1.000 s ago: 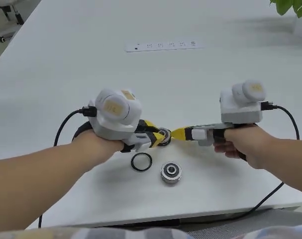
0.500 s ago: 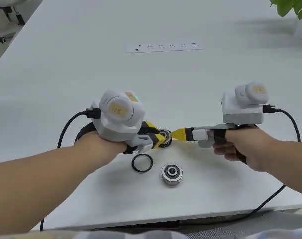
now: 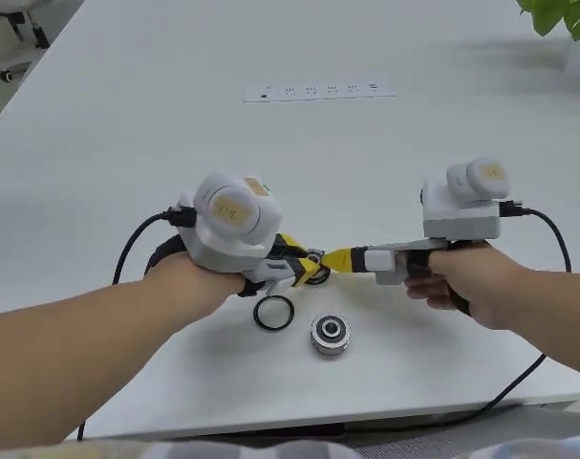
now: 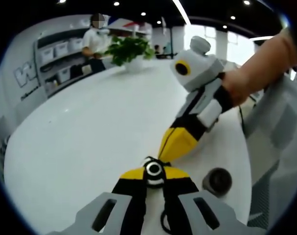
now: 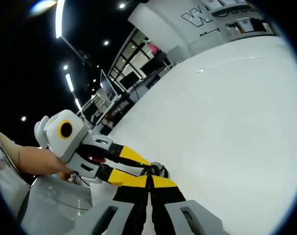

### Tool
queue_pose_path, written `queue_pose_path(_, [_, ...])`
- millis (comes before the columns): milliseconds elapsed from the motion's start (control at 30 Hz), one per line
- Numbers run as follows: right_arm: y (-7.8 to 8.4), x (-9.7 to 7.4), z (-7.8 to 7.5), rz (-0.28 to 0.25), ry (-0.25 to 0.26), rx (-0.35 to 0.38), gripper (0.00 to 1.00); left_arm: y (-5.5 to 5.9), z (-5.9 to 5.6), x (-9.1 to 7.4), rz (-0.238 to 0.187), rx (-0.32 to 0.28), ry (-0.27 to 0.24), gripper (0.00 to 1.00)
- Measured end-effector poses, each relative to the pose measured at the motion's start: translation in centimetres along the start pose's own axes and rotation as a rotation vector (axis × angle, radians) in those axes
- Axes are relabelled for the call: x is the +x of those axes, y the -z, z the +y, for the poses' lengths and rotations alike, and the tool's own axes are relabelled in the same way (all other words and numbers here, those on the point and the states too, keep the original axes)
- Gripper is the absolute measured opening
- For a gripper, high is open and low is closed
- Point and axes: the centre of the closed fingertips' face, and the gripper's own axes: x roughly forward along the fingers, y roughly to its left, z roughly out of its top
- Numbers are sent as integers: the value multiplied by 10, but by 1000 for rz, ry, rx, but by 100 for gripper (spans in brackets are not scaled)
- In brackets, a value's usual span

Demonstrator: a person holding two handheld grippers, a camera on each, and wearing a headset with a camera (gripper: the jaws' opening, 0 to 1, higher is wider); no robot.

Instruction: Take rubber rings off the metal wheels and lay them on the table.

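- Where the head view looks down on the white table, the left gripper and the right gripper meet tip to tip low over it, near the front edge.
- The left gripper view makes plain what that view blurs: its jaws are clamped on a metal wheel, one jaw on each side, with the hub facing the camera.
- In the right gripper view the jaws lie closed against each other, with their tips at the wheel's rim. Whether any rubber is nipped between them I cannot tell.
- A loose rubber ring lies flat on the table just under the left gripper. A second wheel sits near it to the right, not touching it.
- The table's front edge runs close below these two.
- A black cable trails from the left gripper toward the near-left edge.
- Beyond the grippers, bare tabletop stretches to a power strip, with plant leaves at the far right corner.
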Motion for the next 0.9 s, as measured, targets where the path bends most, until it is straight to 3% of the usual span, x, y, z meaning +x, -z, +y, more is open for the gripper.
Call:
queue_pose_path(100, [0, 2, 3, 2, -9, -7, 0, 0, -1, 0, -1, -1, 1, 12])
queue_pose_path(133, [-3, 4, 9, -20, -37, 4, 0, 0, -1, 0, -2, 0, 1, 12])
queue_pose_path(167, [0, 2, 6, 1, -21, -15, 0, 0, -1, 0, -2, -2, 0, 12])
queue_pose_path(400, [1, 1, 4, -4, -23, -15, 0, -1, -1, -1, -4, -2, -3, 12])
queue_pose_path(900, [-2, -1, 10, -19, -78, 33, 0, -1, -3, -2, -5, 1, 3, 12])
